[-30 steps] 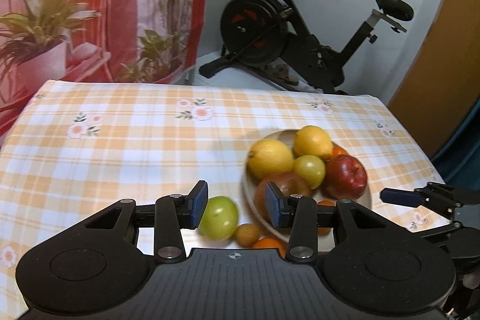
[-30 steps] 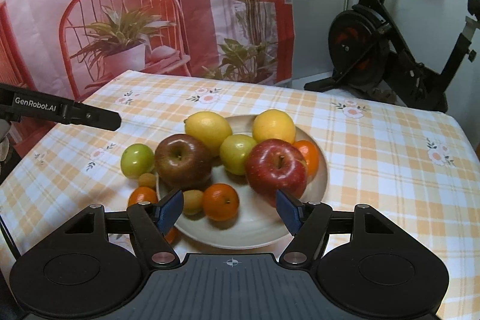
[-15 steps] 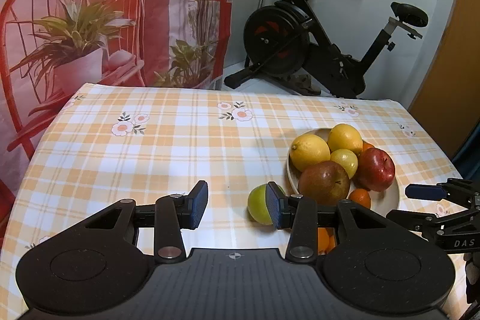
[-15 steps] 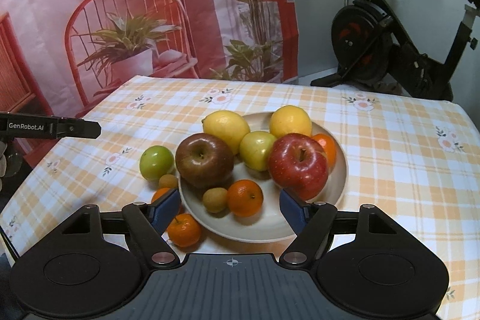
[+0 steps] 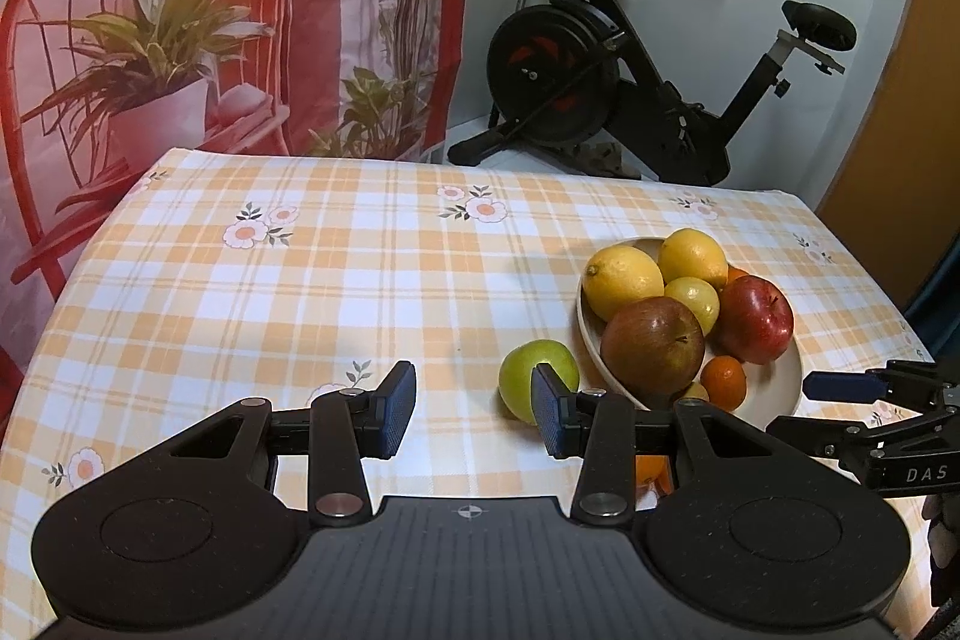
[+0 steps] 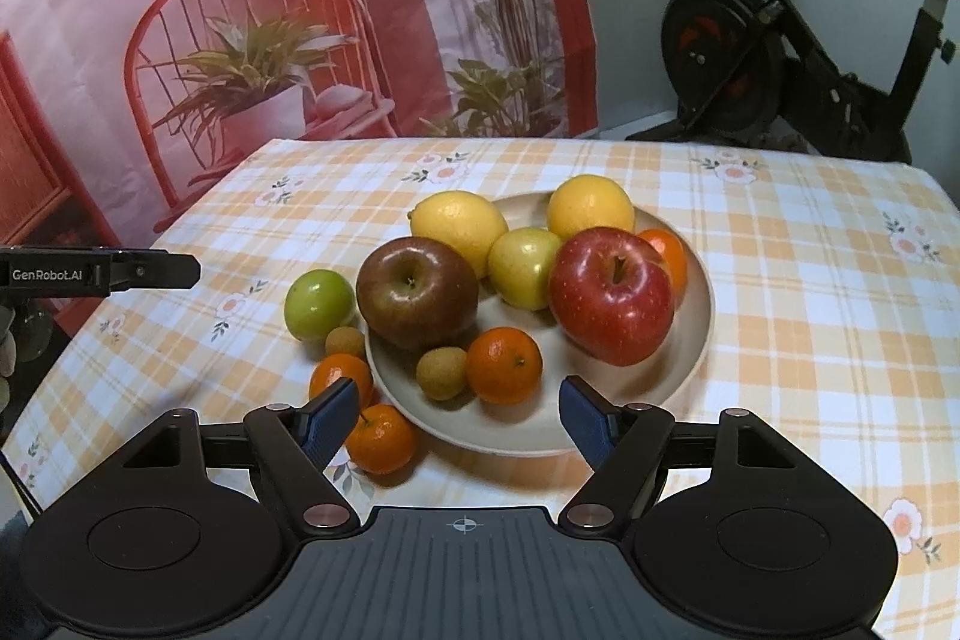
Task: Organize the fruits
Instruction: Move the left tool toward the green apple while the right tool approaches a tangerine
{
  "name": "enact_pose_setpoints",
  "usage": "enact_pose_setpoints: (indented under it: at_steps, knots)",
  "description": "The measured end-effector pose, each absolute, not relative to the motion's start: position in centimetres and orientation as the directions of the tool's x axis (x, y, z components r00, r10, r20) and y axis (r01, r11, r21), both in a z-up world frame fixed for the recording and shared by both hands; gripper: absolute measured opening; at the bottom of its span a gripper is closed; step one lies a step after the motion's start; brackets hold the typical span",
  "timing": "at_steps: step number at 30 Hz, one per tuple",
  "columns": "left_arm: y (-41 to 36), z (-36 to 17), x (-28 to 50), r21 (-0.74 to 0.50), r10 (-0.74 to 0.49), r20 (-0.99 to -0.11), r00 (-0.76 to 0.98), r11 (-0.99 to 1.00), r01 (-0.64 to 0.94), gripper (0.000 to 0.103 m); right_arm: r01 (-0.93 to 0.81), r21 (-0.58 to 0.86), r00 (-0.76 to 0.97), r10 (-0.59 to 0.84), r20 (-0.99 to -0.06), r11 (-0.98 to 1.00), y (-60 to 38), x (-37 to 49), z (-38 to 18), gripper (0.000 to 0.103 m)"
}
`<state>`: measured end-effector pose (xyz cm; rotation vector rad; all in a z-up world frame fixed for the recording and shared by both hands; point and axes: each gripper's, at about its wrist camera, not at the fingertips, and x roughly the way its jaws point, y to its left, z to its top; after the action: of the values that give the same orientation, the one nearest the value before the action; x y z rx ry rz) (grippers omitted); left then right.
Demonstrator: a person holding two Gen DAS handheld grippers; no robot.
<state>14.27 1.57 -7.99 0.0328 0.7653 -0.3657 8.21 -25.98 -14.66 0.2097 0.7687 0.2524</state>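
A beige plate [image 6: 696,334] holds two red apples, two lemons, a yellow-green fruit, mandarins and a small brown fruit. A green apple [image 6: 319,304] lies on the cloth left of the plate, with a small brown fruit [image 6: 345,341] and two mandarins [image 6: 380,437] beside it. In the left wrist view the green apple [image 5: 528,376] sits just past the right finger of my left gripper [image 5: 474,415], which is open and empty. My right gripper [image 6: 459,421] is open and empty, in front of the plate's near rim.
The table has an orange checked cloth [image 5: 300,280] with flower prints. An exercise bike [image 5: 630,58] stands beyond the far edge. A red printed backdrop [image 6: 240,10] hangs behind the table on the left.
My left gripper has drawn back and swung left, so the green apple went from between its fingers to beside the right one. My right gripper pulled back slightly from the plate.
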Motion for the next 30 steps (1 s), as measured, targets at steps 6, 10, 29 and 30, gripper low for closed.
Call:
enact_pose_setpoints:
  at_steps: [6,10,29,30]
  knots:
    - [1.9,-8.0,14.3,-0.108,-0.306,-0.685,0.661,0.940,0.323,0.045,-0.137,0.280,0.682,0.295,-0.669,0.950,-26.0,8.1,-15.1,0.070]
    - [2.5,-8.0,14.3,-0.111,-0.300,-0.684,0.665,0.944,0.312,0.045,-0.134,0.277,0.677,0.292,-0.676,0.951,-25.9,8.1,-15.3,0.070]
    - [1.5,-9.8,13.9,-0.152,-0.347,-0.708,0.615,0.925,0.348,0.045,-0.216,0.275,0.620,0.349,-0.703,0.937,-23.5,7.9,-16.1,0.058]
    - [1.3,-9.9,13.8,-0.152,-0.352,-0.709,0.611,0.923,0.354,0.045,-0.220,0.274,0.617,0.351,-0.704,0.936,-23.4,7.9,-16.1,0.057]
